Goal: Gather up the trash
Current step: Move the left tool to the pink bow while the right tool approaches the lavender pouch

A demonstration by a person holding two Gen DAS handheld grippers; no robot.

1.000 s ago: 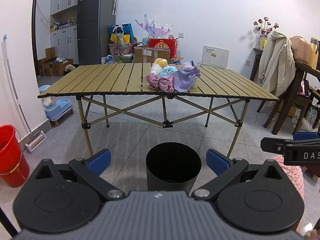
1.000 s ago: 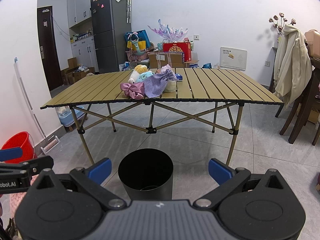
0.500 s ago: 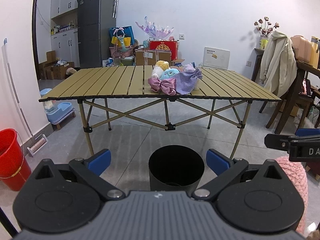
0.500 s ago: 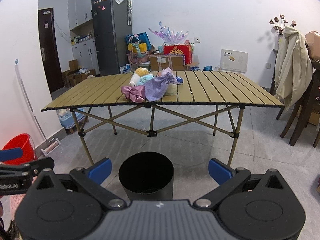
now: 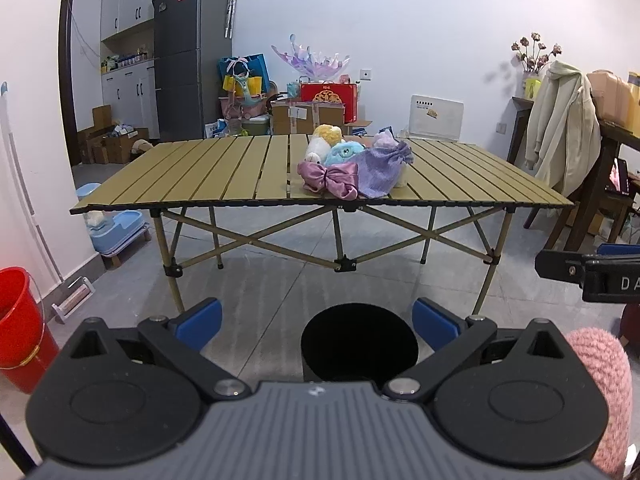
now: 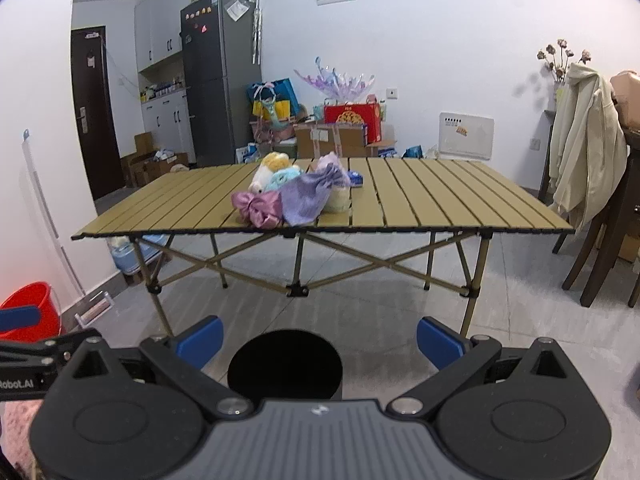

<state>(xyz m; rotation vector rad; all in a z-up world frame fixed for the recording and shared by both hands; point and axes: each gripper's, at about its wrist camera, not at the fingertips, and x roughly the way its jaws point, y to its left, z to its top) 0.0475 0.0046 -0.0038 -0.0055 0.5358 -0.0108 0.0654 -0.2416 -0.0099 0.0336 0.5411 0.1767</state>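
A black round bin (image 5: pixel 359 346) stands on the floor in front of a tan slatted folding table (image 5: pixel 224 176); it also shows in the right wrist view (image 6: pixel 285 366). On the table lies a pile: a pink satin bow (image 5: pixel 328 178), a purple cloth (image 5: pixel 380 172), plush toys (image 5: pixel 326 146) and a small blue packet (image 6: pixel 355 179). My left gripper (image 5: pixel 318 320) is open and empty above the bin. My right gripper (image 6: pixel 320 336) is open and empty, also near the bin.
A red bucket (image 5: pixel 18 328) stands at the left wall. A blue pet feeder (image 5: pixel 118 228) sits under the table's left end. Dark chairs with a cream coat (image 5: pixel 564 136) stand at right. A fridge (image 5: pixel 192 52) and boxes line the back wall.
Both grippers have moved forward and a little up toward the table; the bin sits lower in both views and the table looks nearer. Both stay open.
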